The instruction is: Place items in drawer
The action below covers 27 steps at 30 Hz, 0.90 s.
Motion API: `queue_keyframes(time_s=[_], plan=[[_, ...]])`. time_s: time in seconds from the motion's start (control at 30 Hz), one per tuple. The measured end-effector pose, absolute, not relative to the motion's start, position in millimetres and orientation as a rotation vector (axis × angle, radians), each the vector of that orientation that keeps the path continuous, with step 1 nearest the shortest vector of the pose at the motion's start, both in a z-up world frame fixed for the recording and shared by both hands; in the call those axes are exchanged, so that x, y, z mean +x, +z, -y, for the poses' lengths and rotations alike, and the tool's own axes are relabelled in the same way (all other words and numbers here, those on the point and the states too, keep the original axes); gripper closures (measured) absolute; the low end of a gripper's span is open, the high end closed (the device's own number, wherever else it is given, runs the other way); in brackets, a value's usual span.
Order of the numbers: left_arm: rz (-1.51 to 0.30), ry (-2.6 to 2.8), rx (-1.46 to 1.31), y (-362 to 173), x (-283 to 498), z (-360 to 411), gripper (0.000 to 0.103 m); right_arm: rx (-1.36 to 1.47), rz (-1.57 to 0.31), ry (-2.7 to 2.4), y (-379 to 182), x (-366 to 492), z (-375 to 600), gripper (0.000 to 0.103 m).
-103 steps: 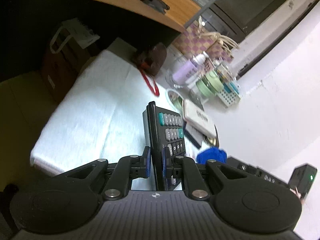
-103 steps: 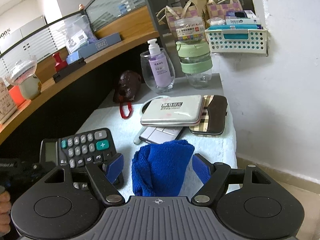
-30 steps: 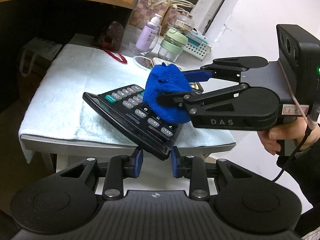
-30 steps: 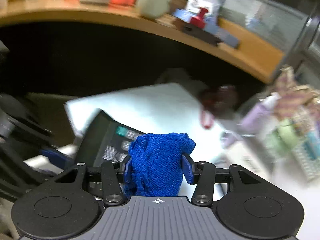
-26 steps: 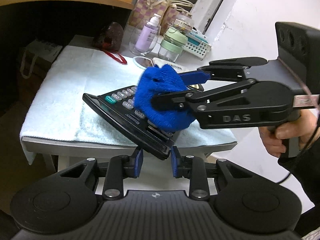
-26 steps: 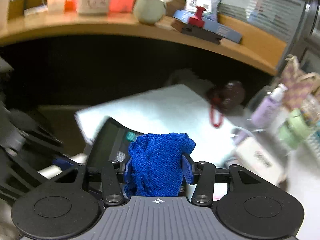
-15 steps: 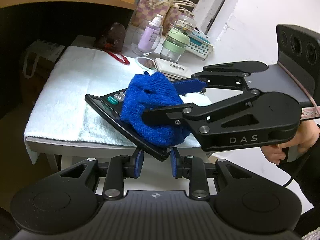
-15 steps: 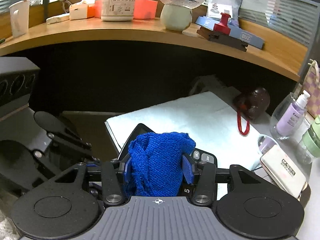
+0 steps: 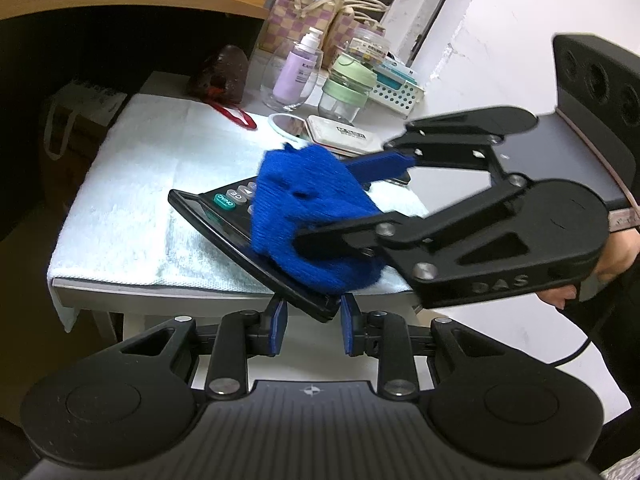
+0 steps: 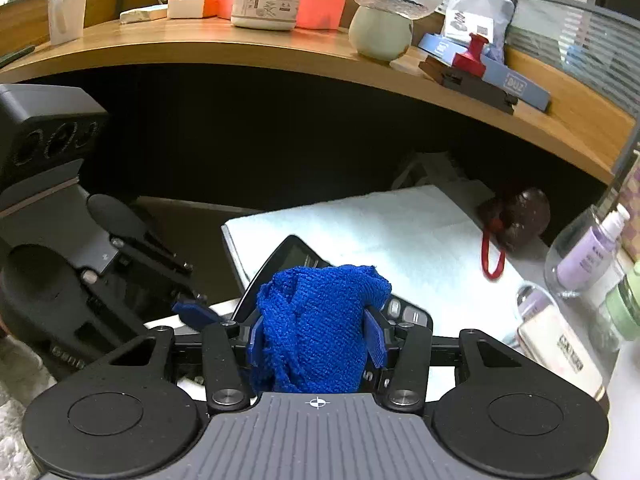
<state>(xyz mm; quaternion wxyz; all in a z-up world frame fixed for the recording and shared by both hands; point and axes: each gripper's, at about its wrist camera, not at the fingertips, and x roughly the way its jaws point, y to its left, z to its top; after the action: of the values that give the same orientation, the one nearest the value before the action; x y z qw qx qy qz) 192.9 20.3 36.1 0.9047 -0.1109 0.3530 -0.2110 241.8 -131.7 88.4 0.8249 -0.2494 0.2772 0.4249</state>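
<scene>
My left gripper is shut on the near edge of a black calculator, held tilted above the front of the towel-covered table. My right gripper is shut on a bunched blue cloth. In the left wrist view the blue cloth hangs right over the calculator's keys, with the right gripper coming in from the right. In the right wrist view the calculator shows just behind the cloth, and the left gripper is at the left. No drawer is in view.
At the table's back stand a lotion bottle in a glass, a green-lidded jar, a white case, a basket and a dark pouch with a red loop. A curved wooden counter overhangs behind. White wall on the right.
The right gripper has carried the blue cloth leftward and nearer, so that it covers more of the calculator's keys. The left gripper still holds the calculator in about the same place.
</scene>
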Motion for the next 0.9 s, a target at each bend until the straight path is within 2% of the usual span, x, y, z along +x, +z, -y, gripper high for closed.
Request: queue_keyframes(time_s=[0.33, 0.73, 0.9], plan=[[-0.729, -0.434, -0.233, 35.5, 192.1, -19.8, 0.070, -0.512, -0.542, 0.849, 81.3, 254.3, 107.8, 0.050], [-0.749, -0.429, -0.317, 37.3, 197.1, -30.8, 0.070, -0.293, -0.574, 0.679, 79.6, 284.1, 134.2, 0.050], [-0.750, -0.396, -0.370, 40.2, 200.2, -38.1, 0.065, -0.283, -0.592, 0.749, 84.4, 280.5, 135.1, 0.050]])
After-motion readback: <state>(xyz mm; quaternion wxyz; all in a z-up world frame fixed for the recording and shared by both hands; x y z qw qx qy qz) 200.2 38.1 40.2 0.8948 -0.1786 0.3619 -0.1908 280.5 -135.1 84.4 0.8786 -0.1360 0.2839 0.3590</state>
